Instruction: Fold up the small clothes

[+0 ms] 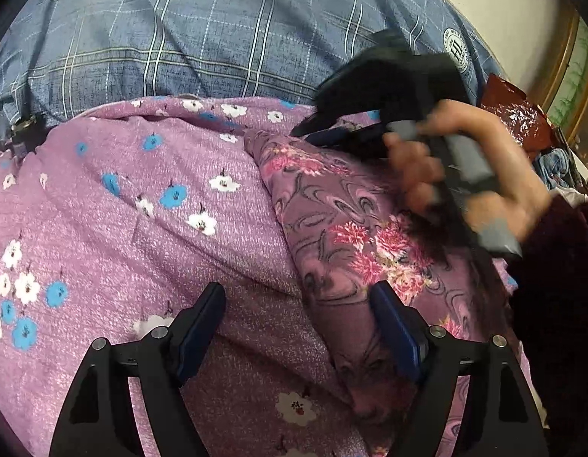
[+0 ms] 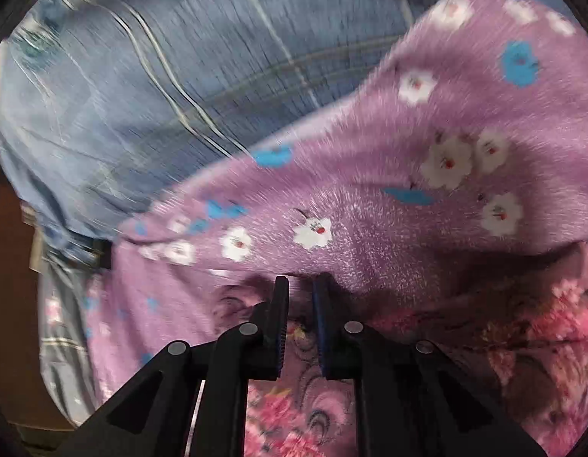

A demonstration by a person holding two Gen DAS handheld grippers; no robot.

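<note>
On the left, the left tool [image 1: 297,320] hangs with its jaws spread wide and nothing between them, one blue-padded finger over the lilac cloth with white and blue flowers [image 1: 122,205], the other at the edge of the darker purple cloth with pink blossoms [image 1: 343,228]. The lilac cloth is spread across a bed covered by a blue checked sheet [image 1: 179,38], which shows bare beyond the cloth's far edge. The pink-blossom cloth lies on top of the lilac one, toward the right, in a long rumpled fold.

Further right, a hand [image 1: 457,175] grips the handle of the right tool [image 1: 309,133], blurred, its tip down at the far end of the pink-blossom cloth. From its own camera the jaws stand nearly together — a narrow gap, with the lilac cloth's edge bunched right at the tips. Whether the pads actually pinch fabric cannot be told. At the far right edge lies a dark red shiny wrapper [image 1: 511,110].
</note>
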